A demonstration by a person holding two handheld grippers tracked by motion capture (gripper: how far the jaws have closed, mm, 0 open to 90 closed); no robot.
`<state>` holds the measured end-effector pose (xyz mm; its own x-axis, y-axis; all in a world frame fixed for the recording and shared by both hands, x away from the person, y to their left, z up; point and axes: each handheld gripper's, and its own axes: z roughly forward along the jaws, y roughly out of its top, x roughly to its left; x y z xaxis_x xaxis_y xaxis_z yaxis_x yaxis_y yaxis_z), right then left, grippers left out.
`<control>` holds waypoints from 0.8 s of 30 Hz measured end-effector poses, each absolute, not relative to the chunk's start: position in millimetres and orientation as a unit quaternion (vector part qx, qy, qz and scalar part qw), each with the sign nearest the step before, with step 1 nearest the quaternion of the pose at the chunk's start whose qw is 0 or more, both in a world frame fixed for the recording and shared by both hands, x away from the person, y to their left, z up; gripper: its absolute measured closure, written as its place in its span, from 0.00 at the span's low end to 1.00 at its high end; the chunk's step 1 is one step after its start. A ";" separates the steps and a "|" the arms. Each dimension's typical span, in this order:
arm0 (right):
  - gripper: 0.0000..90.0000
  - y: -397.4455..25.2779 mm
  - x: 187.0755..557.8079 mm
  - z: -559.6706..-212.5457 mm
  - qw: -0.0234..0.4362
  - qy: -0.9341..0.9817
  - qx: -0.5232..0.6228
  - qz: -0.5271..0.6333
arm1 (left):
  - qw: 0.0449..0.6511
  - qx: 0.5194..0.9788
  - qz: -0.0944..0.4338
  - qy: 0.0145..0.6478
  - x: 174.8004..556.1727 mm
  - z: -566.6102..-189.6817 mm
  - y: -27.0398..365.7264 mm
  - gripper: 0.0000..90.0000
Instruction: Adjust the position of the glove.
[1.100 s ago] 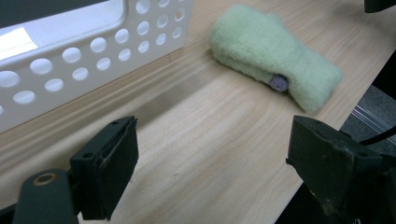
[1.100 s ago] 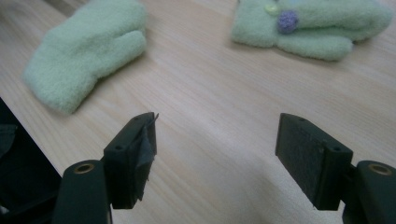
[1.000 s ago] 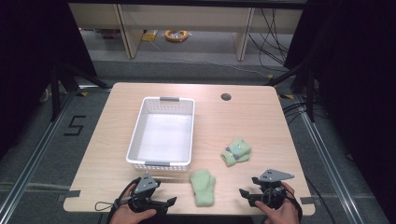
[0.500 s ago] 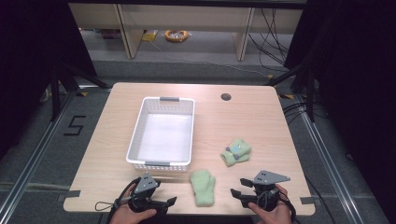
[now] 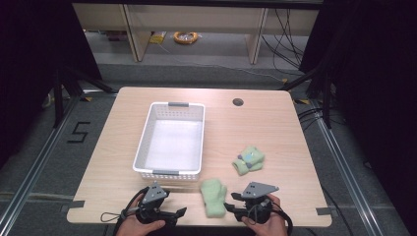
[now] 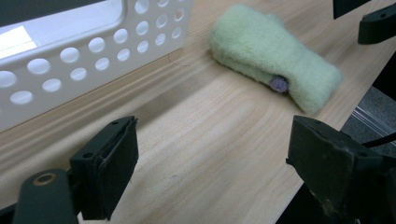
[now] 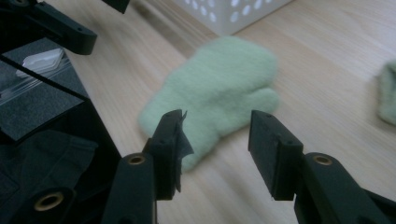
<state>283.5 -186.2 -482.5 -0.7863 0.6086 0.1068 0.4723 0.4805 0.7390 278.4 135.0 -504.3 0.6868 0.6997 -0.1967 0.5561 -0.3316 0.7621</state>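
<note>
The left gripper [image 5: 181, 212] lies low at the near table edge, held in a hand [image 5: 140, 227] that comes in from below, its jaws spread wide with bare wood between them and pointing to the right. Beyond its left jaw stands the white basket [image 5: 142, 147], a rectangular plastic tray with rows of round holes in its wall. Ahead of its jaws, toward the right, lies the green mitten [image 5: 213, 197], flat on the wooden table [image 5: 275, 123]. The mitten is soft and fleecy; its long axis runs from the near edge toward the basket, and its thumb sticks out on the side of the right gripper.

The right gripper [image 5: 229, 205] sits just beside the mitten, its hand [image 5: 268, 227] low at the table edge, the grey plate on top. Its jaws are parted and turned left, holding nothing, with the mitten's near end just ahead between them. Farther beyond its right jaw lies a second green mitten [image 5: 249, 160], crumpled, with small purple spots.
</note>
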 end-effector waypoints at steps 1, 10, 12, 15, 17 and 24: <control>0.64 -181.9 282.8 -483.0 0.083 0.858 0.313 0.399 | 0.434 0.811 0.087 0.382 278.8 -504.8 134.9 0.18; 0.70 -158.1 282.6 -488.4 0.073 0.876 0.292 0.376 | 0.431 0.812 0.094 0.382 279.0 -505.2 135.1 0.18; 0.70 -152.8 283.4 -491.8 0.081 0.877 0.291 0.374 | 0.436 0.809 0.093 0.383 278.7 -505.6 134.0 0.18; 0.71 -150.3 288.3 -495.5 0.084 0.882 0.288 0.364 | 0.432 0.814 0.089 0.378 278.6 -504.5 135.0 0.18; 0.72 -149.6 290.5 -496.7 0.076 0.882 0.295 0.358 | 0.432 0.814 0.089 0.378 278.6 -504.5 135.0 0.18; 0.82 -147.5 294.2 -503.3 0.083 0.885 0.285 0.359 | 0.430 0.816 0.089 0.375 278.6 -504.4 135.0 0.18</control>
<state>294.2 -147.5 -503.3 -0.8235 0.5644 0.0575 0.4447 0.5791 0.6833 278.6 135.0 -504.4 0.7026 0.6889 -0.1781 0.5367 -0.3487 0.7684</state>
